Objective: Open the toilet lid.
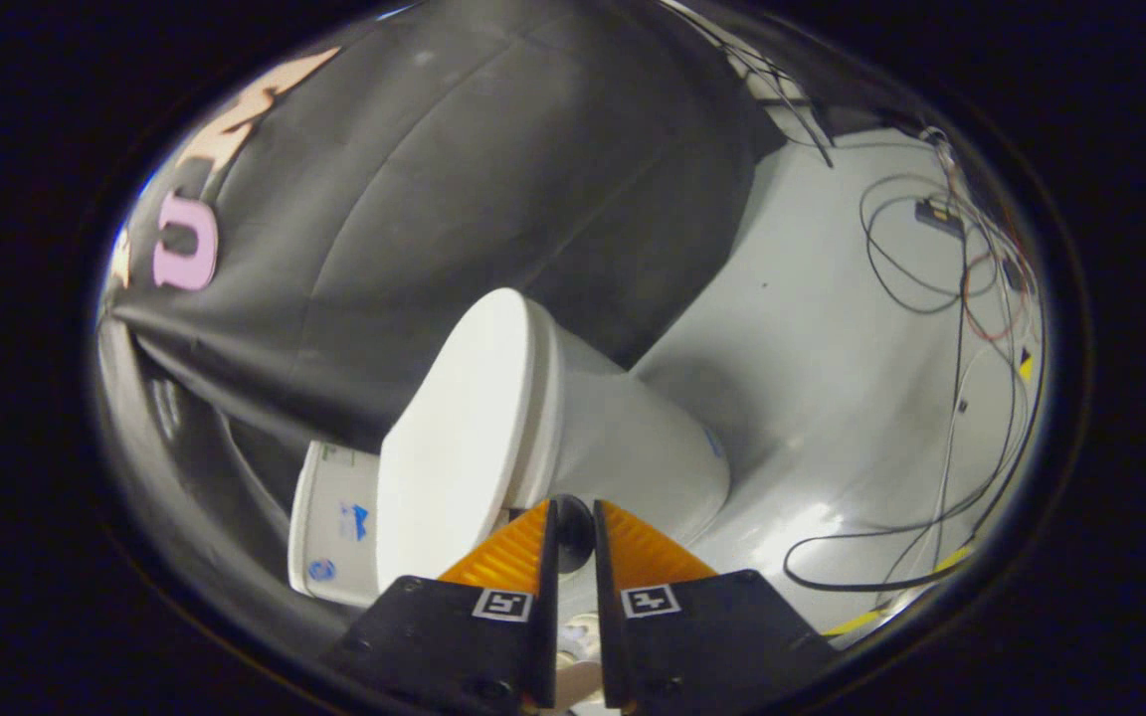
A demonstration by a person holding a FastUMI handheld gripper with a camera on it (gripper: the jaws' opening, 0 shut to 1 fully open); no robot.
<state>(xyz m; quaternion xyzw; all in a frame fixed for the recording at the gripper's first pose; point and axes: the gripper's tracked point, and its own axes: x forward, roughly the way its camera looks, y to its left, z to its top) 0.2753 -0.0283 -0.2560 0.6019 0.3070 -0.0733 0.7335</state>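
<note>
Tilted tool-mounted camera looks forward, close upon the toilet.

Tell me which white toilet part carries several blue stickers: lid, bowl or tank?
The tank, beside the plain lid. The gripper stands nearly closed at a dark knob.

I count one toilet, with one lid on it and one tank behind. One dark round knob sits between my fingers. One gripper, two fingers, nearly together around that knob; I can't tell if both press it. Cables on the floor: several, tangled, no exact count possible. One small dark box among them.
</note>
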